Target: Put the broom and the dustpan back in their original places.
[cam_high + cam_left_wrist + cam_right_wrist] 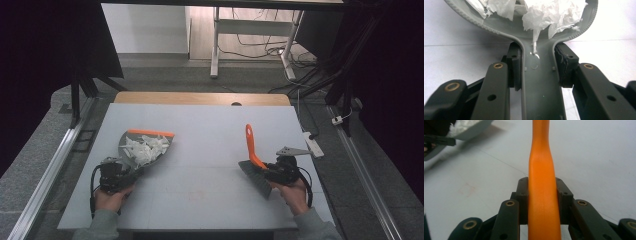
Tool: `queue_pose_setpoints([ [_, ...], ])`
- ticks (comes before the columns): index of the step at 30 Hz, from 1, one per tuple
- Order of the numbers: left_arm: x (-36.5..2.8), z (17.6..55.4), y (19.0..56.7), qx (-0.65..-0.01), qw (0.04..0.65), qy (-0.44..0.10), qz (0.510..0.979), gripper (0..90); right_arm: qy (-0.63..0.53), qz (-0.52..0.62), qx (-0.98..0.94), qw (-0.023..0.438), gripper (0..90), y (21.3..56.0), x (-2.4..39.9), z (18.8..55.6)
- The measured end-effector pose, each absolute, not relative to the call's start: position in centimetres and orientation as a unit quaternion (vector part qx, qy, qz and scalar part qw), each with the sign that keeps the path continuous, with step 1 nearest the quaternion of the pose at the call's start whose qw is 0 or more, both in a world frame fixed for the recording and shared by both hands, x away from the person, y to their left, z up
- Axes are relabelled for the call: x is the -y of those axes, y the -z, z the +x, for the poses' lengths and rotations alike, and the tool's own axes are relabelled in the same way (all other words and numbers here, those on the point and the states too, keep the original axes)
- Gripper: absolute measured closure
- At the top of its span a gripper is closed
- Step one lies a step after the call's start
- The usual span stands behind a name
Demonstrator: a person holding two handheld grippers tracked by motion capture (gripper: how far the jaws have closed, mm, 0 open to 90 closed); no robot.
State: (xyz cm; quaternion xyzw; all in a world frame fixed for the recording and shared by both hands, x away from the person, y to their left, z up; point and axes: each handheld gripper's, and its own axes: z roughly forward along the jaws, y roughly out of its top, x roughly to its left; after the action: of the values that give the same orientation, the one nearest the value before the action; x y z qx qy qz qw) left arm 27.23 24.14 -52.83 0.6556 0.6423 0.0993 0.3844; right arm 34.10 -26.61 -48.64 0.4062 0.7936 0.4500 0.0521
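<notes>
A grey dustpan with an orange lip lies on the left of the white table, holding a heap of torn white paper. My left gripper is shut on the dustpan's handle, both pads pressed against its sides, with the paper just beyond. On the right, my right gripper is shut on the orange handle of a brush. The brush's dark bristles rest on the table and the handle points away from me.
The white table top lies between the two tools. A wooden strip runs along its far edge. A white power strip lies at the right edge. Black frame posts and cables stand beyond the table.
</notes>
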Motion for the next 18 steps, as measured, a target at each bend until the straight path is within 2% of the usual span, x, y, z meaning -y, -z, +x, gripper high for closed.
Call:
queue_pose_setpoints([
  [18, -23.5, 27.8, 53.7, -0.655, 0.361, -0.091, 0.658, 60.4, -0.399, 0.436, -0.802, 0.081, 67.8, 49.6, 27.3, 36.3],
])
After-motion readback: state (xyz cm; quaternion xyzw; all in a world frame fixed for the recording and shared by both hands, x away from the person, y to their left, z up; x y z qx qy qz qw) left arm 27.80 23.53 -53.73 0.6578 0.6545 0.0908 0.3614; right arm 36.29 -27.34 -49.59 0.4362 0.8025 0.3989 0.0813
